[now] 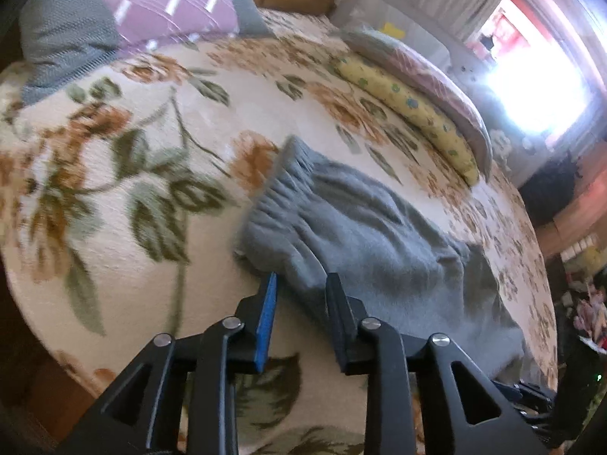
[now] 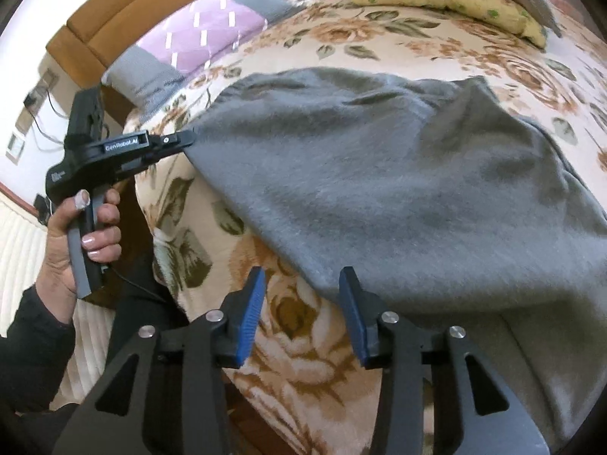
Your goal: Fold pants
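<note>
Grey fleece pants (image 1: 364, 242) lie on a floral bedspread (image 1: 125, 174), elastic waistband toward the left in the left wrist view. My left gripper (image 1: 301, 284) is open, its blue-padded fingers straddling the near edge of the pants by the waistband. In the right wrist view the pants (image 2: 398, 174) spread wide across the bedspread (image 2: 303, 345). My right gripper (image 2: 301, 280) is open, just at the pants' near edge, holding nothing. The left gripper (image 2: 189, 138) shows there at the left, its tip at the waist corner.
A purple and grey pillow (image 1: 125, 11) lies at the head of the bed. A yellow dotted pillow (image 1: 413, 113) and a folded quilt (image 1: 428, 76) lie along the far side. The bed edge drops to the floor (image 2: 22, 242) at the left.
</note>
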`<action>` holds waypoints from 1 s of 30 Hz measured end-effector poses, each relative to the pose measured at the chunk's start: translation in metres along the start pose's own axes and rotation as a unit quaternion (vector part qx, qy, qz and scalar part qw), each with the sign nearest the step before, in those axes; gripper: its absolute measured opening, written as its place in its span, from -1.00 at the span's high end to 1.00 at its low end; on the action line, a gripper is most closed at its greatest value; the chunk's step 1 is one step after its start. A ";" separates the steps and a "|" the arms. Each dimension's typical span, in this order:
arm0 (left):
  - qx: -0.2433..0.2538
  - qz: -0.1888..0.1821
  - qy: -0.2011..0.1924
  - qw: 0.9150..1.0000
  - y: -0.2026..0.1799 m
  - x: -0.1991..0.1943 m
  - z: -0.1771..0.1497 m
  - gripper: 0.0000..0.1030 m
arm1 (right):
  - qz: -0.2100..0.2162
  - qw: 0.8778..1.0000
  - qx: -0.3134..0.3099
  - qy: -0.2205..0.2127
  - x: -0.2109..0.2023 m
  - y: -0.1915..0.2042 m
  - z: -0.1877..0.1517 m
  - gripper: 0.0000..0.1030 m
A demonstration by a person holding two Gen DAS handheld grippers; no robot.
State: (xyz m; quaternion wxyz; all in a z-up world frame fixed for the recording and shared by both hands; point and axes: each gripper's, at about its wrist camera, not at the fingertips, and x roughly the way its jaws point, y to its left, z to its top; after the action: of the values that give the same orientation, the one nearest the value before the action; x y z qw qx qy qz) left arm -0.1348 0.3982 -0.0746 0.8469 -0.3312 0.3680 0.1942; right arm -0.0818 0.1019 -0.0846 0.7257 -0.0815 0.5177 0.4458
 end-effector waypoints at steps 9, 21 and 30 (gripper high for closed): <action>0.041 -0.042 -0.004 0.998 -0.045 -0.017 0.002 0.44 | -0.029 0.990 0.118 -0.069 -0.071 -0.067 -0.042 0.18; 0.247 -0.154 0.091 0.952 -0.187 0.009 -0.051 0.24 | -0.095 0.969 0.205 -0.102 -0.126 -0.130 -0.106 0.18; 0.527 -0.198 0.147 0.813 -0.284 0.013 -0.143 0.23 | -0.182 0.983 0.023 -0.030 -0.119 -0.117 -0.091 0.18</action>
State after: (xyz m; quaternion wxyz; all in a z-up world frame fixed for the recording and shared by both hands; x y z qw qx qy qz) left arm -0.0343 0.0984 -0.0386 0.8478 0.0754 0.4605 -0.2521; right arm -0.0658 -0.0867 -0.0673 0.8117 -0.1439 0.4819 0.2970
